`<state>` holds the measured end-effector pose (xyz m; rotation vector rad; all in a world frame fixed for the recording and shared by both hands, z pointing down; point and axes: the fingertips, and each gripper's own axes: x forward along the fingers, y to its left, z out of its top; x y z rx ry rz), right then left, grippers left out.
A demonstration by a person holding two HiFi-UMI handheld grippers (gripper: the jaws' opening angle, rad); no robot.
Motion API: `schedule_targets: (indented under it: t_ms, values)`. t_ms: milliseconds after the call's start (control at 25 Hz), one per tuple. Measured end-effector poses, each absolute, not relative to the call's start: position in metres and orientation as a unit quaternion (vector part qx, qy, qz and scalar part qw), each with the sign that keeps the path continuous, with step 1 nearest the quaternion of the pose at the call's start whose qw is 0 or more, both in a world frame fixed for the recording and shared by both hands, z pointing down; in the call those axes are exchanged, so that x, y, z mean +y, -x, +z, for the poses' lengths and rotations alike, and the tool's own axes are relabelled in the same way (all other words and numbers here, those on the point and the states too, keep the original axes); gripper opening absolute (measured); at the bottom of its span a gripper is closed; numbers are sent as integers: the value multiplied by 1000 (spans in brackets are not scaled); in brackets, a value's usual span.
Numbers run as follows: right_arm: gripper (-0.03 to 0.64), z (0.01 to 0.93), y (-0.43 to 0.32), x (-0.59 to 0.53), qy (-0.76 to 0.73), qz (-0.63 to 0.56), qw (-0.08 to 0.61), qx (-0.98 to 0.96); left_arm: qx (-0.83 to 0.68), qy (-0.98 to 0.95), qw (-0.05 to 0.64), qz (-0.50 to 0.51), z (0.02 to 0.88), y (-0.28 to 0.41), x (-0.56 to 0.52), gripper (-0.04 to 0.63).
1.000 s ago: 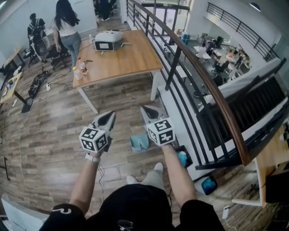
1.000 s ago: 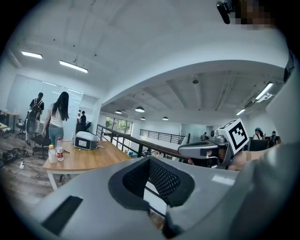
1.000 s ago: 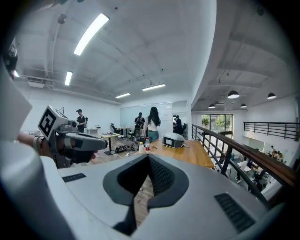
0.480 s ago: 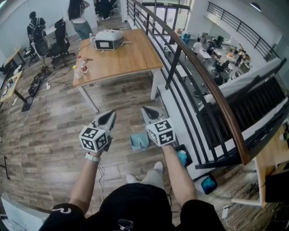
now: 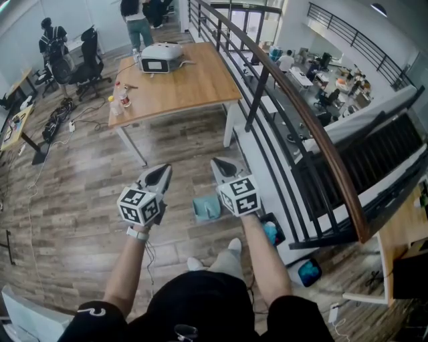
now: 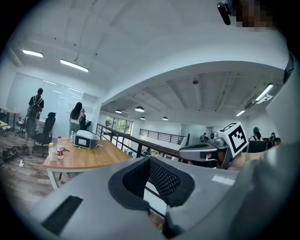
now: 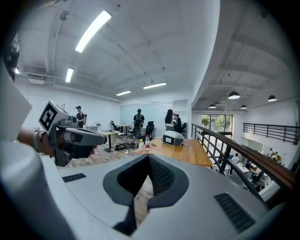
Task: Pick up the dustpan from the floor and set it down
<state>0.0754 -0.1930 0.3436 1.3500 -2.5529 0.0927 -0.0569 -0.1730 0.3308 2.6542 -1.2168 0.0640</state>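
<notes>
A teal dustpan lies on the wooden floor just ahead of the person's feet, seen in the head view only. Both grippers are held out about level, well above the floor. My left gripper is to the dustpan's left, and my right gripper is just right of it and partly over its edge. In the left gripper view the left gripper has its jaws together with nothing between them. In the right gripper view the right gripper is likewise shut and empty. Neither touches the dustpan.
A black railing with a wooden handrail runs along the right, with a drop to a lower floor beyond. A wooden table ahead carries a white device and bottles. A teal object lies by the railing's foot. People stand far back.
Both grippers and the dustpan kept still. The person standing at the back walked to the right, behind the table.
</notes>
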Motion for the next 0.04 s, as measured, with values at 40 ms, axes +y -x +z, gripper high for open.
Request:
schedule_targets:
  t_ms: [40]
  values:
    - [-5, 343, -74, -192, -464, 31, 126, -876, -414, -903, 111, 22, 331, 58, -172, -2]
